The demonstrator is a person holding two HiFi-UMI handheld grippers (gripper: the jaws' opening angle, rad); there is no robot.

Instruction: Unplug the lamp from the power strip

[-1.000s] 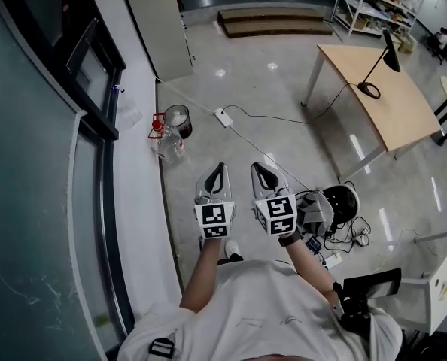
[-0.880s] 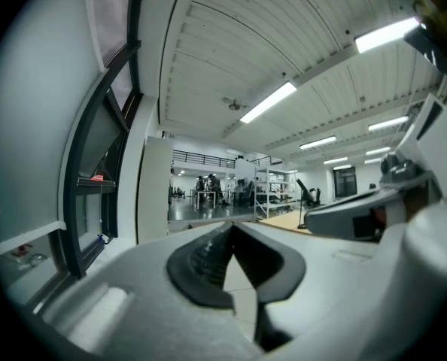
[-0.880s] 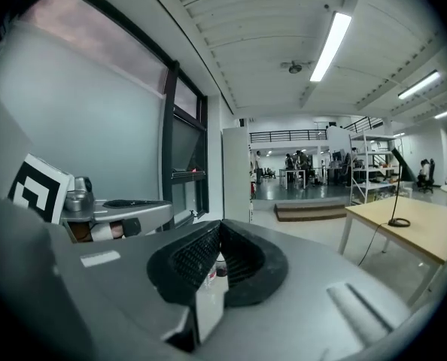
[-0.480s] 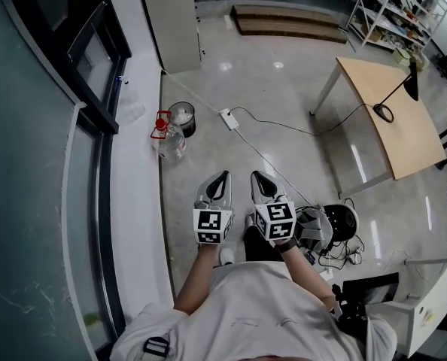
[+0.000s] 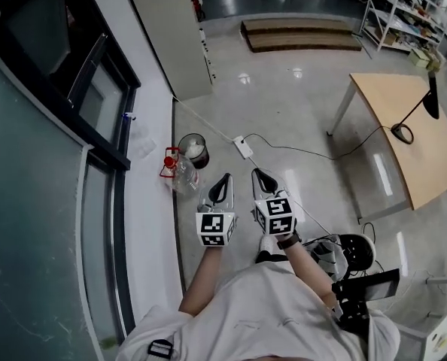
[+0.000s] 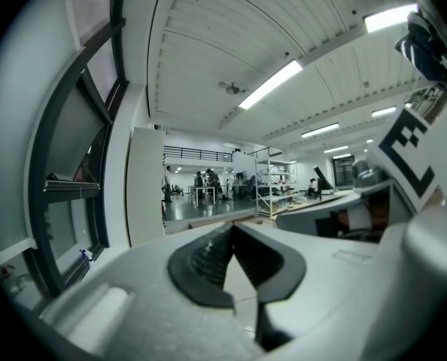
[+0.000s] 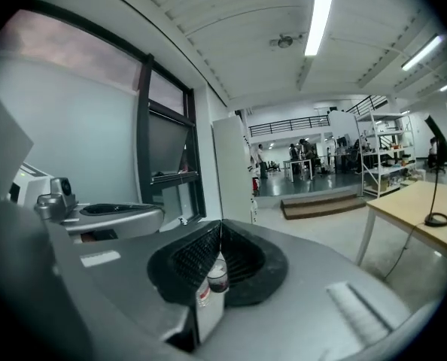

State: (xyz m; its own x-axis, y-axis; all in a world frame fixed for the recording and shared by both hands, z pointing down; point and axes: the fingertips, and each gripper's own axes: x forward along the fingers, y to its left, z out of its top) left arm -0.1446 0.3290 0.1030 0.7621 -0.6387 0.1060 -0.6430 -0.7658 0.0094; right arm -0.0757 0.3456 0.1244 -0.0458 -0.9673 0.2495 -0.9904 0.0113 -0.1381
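Nearest, short of the power strip (image 5: 242,147), the left gripper (image 5: 223,178) and right gripper (image 5: 262,174) are held side by side above the floor, with their tips toward the strip but apart from it. Each gripper's jaws are pressed together at the tips, pinching and touching nothing. In the right gripper view the closed jaws hide the strip. Only a clear bottle (image 5: 180,174) and a dark pot (image 5: 195,150), both just left of the strip, show through the slit below the tips. The strip lies on the floor, and its sockets are too small to make out. A black cord (image 5: 299,150) runs right from the strip to the table (image 5: 389,104), which the frame edge cuts off. The lamp (image 5: 402,134) stands there, well apart from the strip.
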